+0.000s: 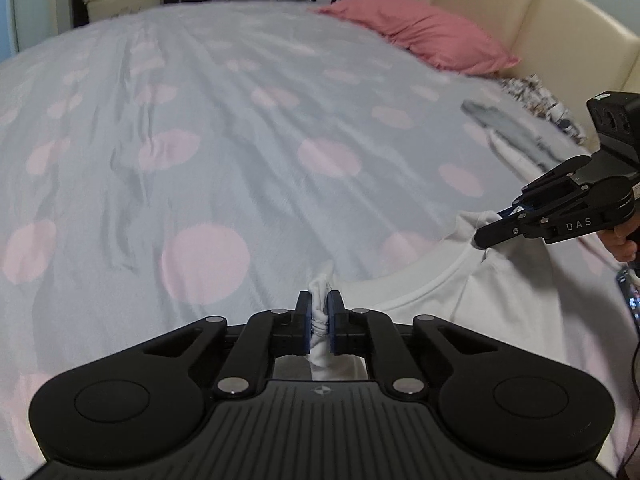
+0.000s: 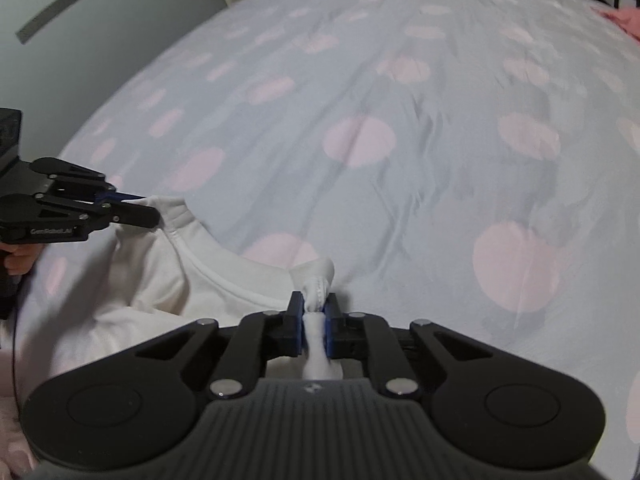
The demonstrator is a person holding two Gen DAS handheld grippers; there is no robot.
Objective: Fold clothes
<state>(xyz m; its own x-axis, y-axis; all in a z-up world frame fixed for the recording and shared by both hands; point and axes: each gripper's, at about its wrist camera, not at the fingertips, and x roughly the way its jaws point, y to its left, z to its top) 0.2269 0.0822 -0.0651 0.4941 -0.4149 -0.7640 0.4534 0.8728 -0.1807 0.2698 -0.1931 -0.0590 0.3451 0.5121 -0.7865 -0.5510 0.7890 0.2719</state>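
While each claw (image 1: pixel 319 316) (image 2: pixel 312 318) pinches the white shirt (image 1: pixel 500 300), its lower half lies out of frame.

Pink pillow (image 1: pixel 420 32) on spotted bedsheet (image 1: pixel 224 128)

Ahead of both grippers the bed (image 1: pixel 224 128) lies open: its dotted cover runs wide and bare to the far edge, with only low wrinkles. At the head-end corner a pink pillow (image 1: pixel 416 32) blocks the way against the cream headboard (image 1: pixel 540 12). Near that edge lies what seems, through blur, a grey garment (image 1: pixel 500 120).
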